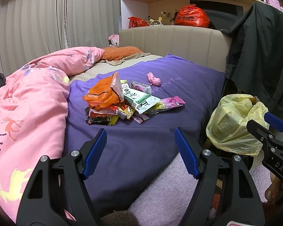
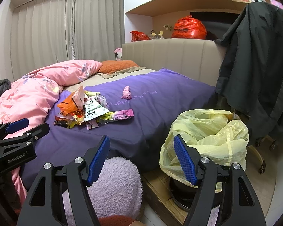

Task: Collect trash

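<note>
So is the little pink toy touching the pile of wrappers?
Apart. In the left wrist view, bare purple blanket shows between the pink toy and the nearest wrapper in the pile. The right wrist view shows the same gap.

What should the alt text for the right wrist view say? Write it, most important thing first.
A pile of empty snack wrappers lies on a purple bed cover, with the open, empty right gripper pointing toward it from the foot of the bed. A bin lined with a yellow bag stands beside the bed at right; the left gripper shows at the left edge.
</note>
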{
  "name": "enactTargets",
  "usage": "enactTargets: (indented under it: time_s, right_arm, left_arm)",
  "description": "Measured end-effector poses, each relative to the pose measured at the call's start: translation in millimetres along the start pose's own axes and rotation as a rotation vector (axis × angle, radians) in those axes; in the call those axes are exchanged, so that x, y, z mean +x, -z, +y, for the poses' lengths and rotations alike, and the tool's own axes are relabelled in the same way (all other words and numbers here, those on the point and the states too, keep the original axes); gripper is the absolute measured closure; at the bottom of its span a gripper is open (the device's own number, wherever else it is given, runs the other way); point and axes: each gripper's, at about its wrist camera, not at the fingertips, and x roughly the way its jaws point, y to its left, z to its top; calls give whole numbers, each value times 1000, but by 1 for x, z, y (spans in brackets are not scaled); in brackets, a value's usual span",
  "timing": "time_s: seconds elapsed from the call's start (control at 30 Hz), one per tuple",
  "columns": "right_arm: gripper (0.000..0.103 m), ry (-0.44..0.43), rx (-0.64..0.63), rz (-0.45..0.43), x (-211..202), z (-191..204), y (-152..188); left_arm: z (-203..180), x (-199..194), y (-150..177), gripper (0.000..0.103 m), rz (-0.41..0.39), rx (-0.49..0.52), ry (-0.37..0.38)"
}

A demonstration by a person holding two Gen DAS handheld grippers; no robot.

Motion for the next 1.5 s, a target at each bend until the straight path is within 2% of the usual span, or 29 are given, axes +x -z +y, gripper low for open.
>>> enactTargets:
  time_s: [1.5]
  right_arm:
    - [37, 3, -9, 0, 0, 1, 2]
  left_arm:
    - [1, -1, -1, 33, -11, 10, -4]
